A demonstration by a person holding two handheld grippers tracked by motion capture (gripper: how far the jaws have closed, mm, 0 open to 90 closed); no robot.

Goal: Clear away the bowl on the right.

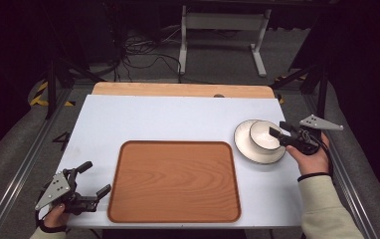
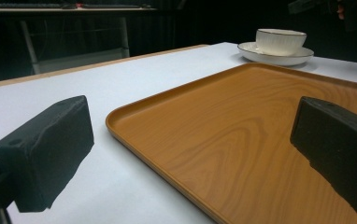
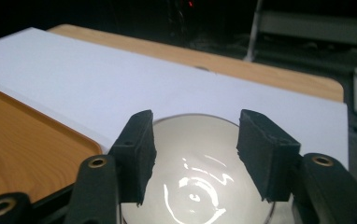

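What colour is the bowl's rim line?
Dark, on a white bowl; clearest in the left gripper view.

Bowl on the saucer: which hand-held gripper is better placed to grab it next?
Right. The right hand-held gripper is already at the bowl, jaws over its rim. The left hand-held gripper sits open across the wooden tray, far from it.

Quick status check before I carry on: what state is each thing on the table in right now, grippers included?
Bowl: upright, empty, sitting on the plate.
Plate: flat on the table, right of the tray.
Tray: flat, nothing on it.
Right gripper: over the bowl's rim, jaws apart, no grip visible.
Left gripper: open, holding nothing, at the tray's left edge.
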